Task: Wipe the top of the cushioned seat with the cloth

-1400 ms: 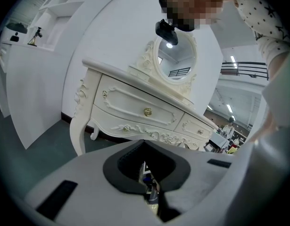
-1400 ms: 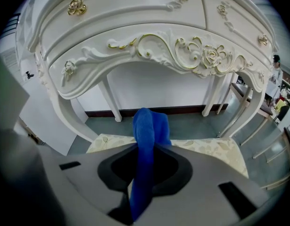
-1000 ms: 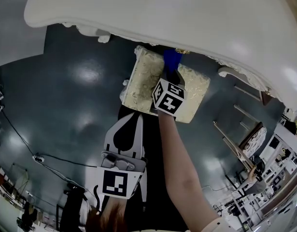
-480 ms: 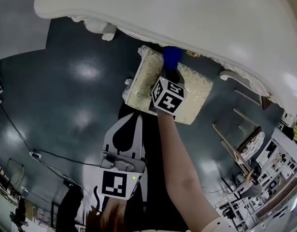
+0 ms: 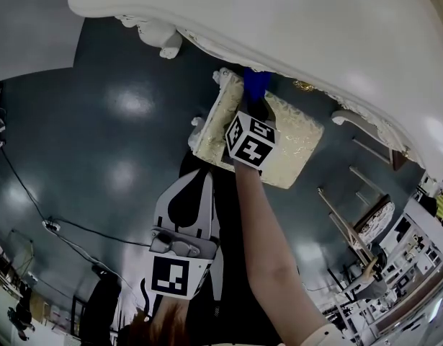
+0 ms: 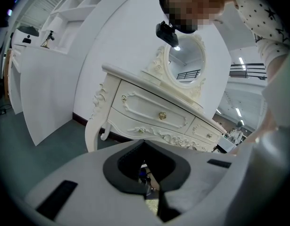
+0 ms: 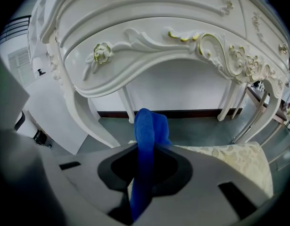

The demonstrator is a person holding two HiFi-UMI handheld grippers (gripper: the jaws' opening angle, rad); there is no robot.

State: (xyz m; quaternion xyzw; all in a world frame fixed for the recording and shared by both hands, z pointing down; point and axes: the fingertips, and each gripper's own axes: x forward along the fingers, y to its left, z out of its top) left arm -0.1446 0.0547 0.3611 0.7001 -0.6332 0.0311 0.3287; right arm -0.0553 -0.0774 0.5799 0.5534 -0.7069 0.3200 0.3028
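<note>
- The right gripper [image 7: 145, 175] has its jaws closed tight on the blue cloth [image 7: 147, 135]. A fold of the cloth stands out past the jaws toward 12 o'clock.
- In the head view the right gripper [image 5: 255, 110] is held over the cushioned seat [image 5: 297, 132], with the cloth [image 5: 255, 85] at the seat's far edge, at 12 o'clock. Whether the cloth presses on the fabric cannot be told.
- The seat's gold-patterned top [image 7: 239, 159] lies at 4 o'clock from those jaws.
- The white dressing table [image 5: 315, 34] overhangs the seat's far edge.
- The left gripper [image 6: 152, 192] has its jaws together with nothing in them.
- It [image 5: 194, 182] hangs at 7 o'clock from the right gripper, well apart from the seat, over the dark floor [image 5: 99, 143].
</note>
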